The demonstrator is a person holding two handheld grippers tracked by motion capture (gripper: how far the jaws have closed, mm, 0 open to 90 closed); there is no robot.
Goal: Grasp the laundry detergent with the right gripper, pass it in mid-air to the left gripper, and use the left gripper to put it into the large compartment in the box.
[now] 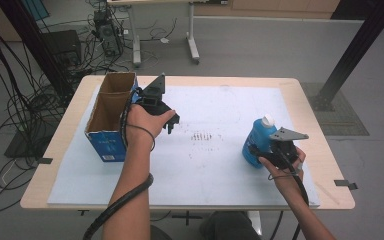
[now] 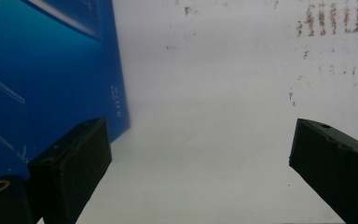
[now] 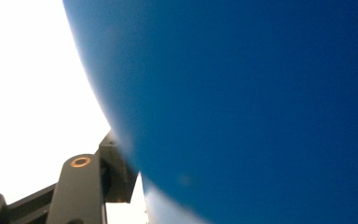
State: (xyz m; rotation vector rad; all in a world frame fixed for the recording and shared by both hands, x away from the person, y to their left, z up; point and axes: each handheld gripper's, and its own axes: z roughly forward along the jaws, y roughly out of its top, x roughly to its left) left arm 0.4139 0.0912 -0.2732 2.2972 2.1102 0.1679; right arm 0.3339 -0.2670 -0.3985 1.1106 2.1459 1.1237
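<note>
**Operator:** Bottle (image 1: 258, 141) first: blue plastic with a white cap, standing upright on the right part of the white mat (image 1: 220, 165), nearer the person's edge of the table. The right gripper (image 1: 260, 153) sits against its lower body, on the side facing the person. In the right gripper view the blue wall (image 3: 242, 102) crowds the lens, with one black finger (image 3: 114, 175) tucked at its curve.

**Listener:** Is it actually held?

**Operator:** I judge yes. The jaws are drawn in around the body and look to be pressing on it, though the far pad is hidden behind the bottle. I expect smooth, rounded plastic that could slip or twist in the pads, and a wall that may give a little if squeezed hard. Weight I cannot tell (nothing shows how full it is). Low on the body seems the sensible hold; the cap end would leave it swinging.

**Listener:** And the other hand?

**Operator:** The left gripper (image 1: 172, 123) hovers over the mat at centre-left, jaws wide apart and holding nothing. Its own view shows both black pads (image 2: 72, 163) spread over bare mat. Just beside it stands an open cardboard box (image 1: 111, 116) with blue sides, at the table's left, well apart from the bottle. Faint brown marks (image 1: 205, 136) lie on the mat between the two hands.
</note>
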